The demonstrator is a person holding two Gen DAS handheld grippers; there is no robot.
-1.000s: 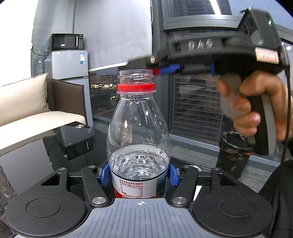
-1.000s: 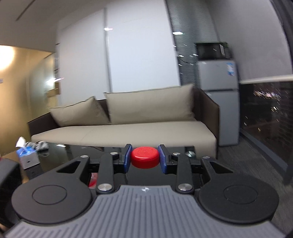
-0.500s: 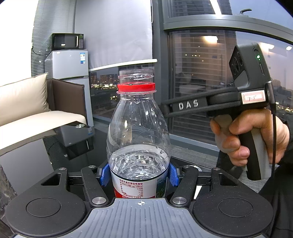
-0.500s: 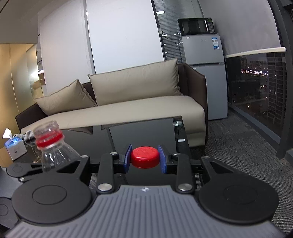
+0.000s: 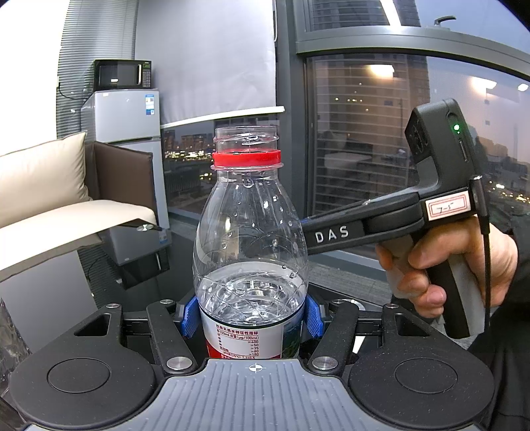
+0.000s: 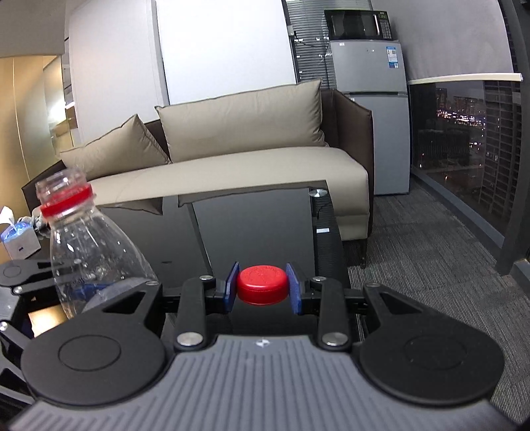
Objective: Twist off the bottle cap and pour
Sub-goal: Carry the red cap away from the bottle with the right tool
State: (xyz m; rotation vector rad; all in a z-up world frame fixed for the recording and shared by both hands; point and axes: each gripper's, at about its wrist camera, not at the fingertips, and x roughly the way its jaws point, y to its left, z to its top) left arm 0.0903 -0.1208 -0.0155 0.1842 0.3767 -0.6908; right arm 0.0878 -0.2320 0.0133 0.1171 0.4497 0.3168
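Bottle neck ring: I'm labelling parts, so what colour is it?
Red, clearest in the left wrist view, on the bottle ring.

Red cap; beige sofa

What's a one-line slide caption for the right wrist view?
Right gripper holds the red cap between its jaws above the black table; the uncapped bottle stands upright at left.

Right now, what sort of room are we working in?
Probably an office lounge or break area: a beige sofa, a small fridge with a microwave on top, and a floor-to-ceiling window facing city towers.
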